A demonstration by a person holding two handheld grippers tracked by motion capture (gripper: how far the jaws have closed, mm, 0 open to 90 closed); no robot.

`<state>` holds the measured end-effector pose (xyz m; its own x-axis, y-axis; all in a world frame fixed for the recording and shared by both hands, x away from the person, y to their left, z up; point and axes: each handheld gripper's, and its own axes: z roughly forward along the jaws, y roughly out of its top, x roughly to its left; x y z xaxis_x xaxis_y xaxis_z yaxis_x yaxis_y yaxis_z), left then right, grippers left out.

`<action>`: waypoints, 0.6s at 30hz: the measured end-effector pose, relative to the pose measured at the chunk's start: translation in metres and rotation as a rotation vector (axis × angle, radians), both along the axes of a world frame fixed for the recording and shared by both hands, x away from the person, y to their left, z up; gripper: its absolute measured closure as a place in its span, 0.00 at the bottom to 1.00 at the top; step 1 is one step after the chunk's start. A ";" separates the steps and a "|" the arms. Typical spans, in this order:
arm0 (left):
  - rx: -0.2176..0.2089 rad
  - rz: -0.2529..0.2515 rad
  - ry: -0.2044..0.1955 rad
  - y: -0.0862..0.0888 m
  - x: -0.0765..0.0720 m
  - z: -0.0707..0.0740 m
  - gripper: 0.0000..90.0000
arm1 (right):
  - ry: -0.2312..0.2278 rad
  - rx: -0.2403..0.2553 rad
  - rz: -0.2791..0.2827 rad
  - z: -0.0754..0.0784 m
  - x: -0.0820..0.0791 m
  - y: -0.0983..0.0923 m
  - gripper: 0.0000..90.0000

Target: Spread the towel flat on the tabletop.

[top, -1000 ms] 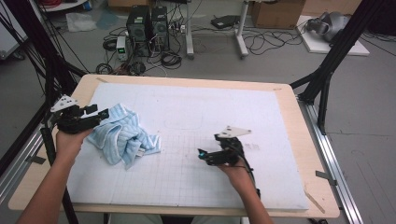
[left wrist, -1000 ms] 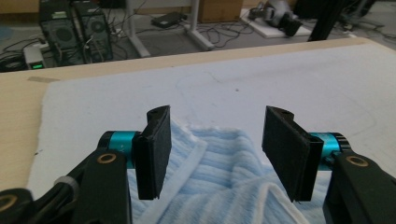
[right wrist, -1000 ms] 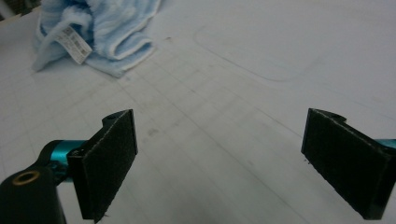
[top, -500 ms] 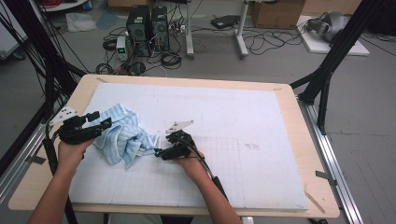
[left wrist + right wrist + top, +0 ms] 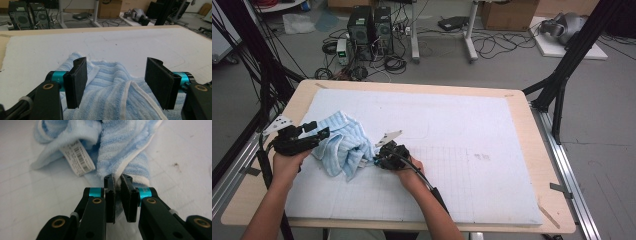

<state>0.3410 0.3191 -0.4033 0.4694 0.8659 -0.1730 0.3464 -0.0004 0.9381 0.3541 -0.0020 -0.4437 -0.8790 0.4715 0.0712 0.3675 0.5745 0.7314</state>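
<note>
At the counter's [image 5: 422,87] near left, the right gripper [image 5: 118,181], jaws just closing, pinches a thin towel [image 5: 343,142] edge that may slip free; the left gripper [image 5: 120,82] hangs apart.

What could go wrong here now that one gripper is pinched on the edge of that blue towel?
The right gripper has just closed on only a thin white hem of the blue striped towel, so the edge may slip out when pulled. The left gripper stands open over the crumpled towel without gripping it, so a pull could drag the whole bundle across the white mat instead of spreading it. The care label lies close to the pinched edge and could get folded under.
</note>
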 end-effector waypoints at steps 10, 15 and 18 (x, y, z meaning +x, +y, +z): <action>0.010 -0.023 0.017 -0.007 0.003 -0.004 0.39 | 0.039 0.033 -0.074 0.004 -0.024 -0.096 0.92; 0.023 -0.039 0.022 -0.013 0.004 -0.005 0.39 | 0.025 0.007 -0.089 0.009 -0.046 -0.134 0.92; 0.024 -0.050 0.026 -0.016 0.004 -0.006 0.39 | 0.028 0.007 -0.105 0.008 -0.058 -0.155 0.92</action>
